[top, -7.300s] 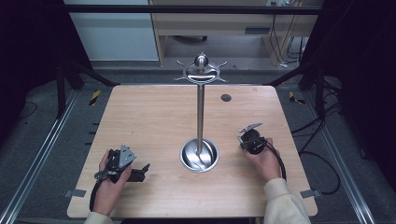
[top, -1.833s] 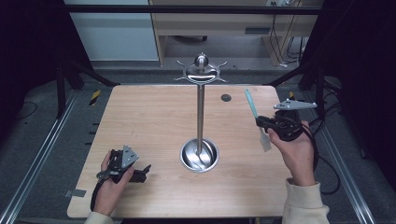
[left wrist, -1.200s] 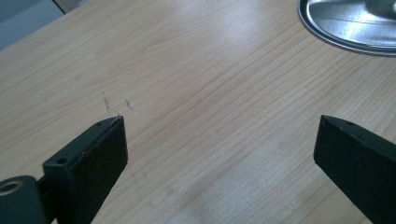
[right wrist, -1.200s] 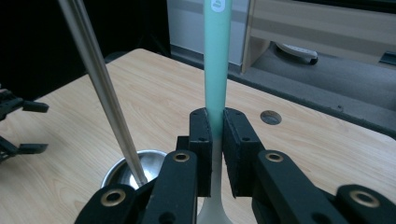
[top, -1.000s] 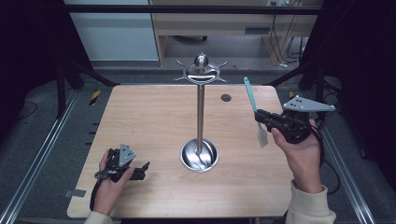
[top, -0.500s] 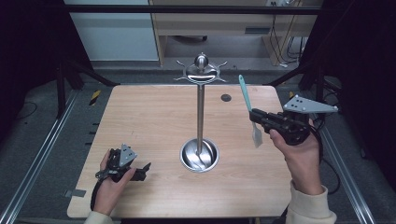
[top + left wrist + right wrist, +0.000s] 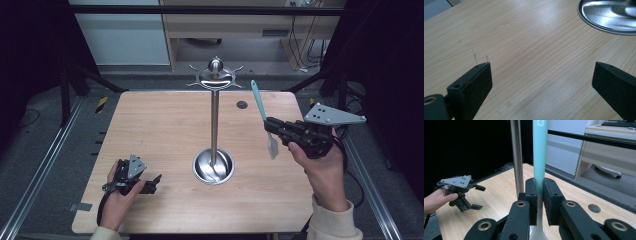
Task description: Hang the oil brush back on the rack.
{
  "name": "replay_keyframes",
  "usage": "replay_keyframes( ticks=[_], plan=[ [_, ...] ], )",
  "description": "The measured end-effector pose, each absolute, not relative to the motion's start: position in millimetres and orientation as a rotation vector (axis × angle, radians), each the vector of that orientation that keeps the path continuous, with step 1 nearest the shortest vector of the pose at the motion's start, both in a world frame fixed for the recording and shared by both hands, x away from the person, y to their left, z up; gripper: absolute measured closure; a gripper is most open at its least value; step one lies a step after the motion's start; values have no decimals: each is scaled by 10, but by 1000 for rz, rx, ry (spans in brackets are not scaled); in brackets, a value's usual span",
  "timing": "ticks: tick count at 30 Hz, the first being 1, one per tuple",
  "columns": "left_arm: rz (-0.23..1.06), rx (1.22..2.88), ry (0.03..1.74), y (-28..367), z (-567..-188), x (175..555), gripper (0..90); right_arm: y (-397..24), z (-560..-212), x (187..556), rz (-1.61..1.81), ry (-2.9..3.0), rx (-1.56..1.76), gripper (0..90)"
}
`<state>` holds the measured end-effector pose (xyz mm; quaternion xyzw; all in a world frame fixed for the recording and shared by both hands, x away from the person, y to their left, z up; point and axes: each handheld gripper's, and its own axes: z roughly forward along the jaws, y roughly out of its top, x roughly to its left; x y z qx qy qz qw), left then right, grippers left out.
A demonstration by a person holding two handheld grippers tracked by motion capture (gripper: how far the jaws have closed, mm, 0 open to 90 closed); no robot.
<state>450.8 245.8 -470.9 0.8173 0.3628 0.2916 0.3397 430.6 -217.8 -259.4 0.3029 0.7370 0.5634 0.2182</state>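
My right gripper (image 7: 274, 126) has its fingers clamped on the teal spatula (image 7: 539, 155), held upright above the desk's (image 7: 165, 120) right edge, probably for hanging on the hook stand (image 7: 214, 95). Left gripper (image 7: 145, 184) rests near the front-left corner, fingers (image 7: 472, 85) apart, idle.

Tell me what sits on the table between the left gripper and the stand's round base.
Nothing: bare wood. In the high view the left gripper rests apart from the stand's base, and the left gripper view shows bare table between.
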Motion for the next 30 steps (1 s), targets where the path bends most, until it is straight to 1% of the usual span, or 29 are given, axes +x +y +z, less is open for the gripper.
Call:
replay_keyframes(
  ticks=[30],
  plan=[
    [753,2139,938,2443,-4724,4510,26,-2149,-2526,4216,1589,2054,758,823]
  ],
)
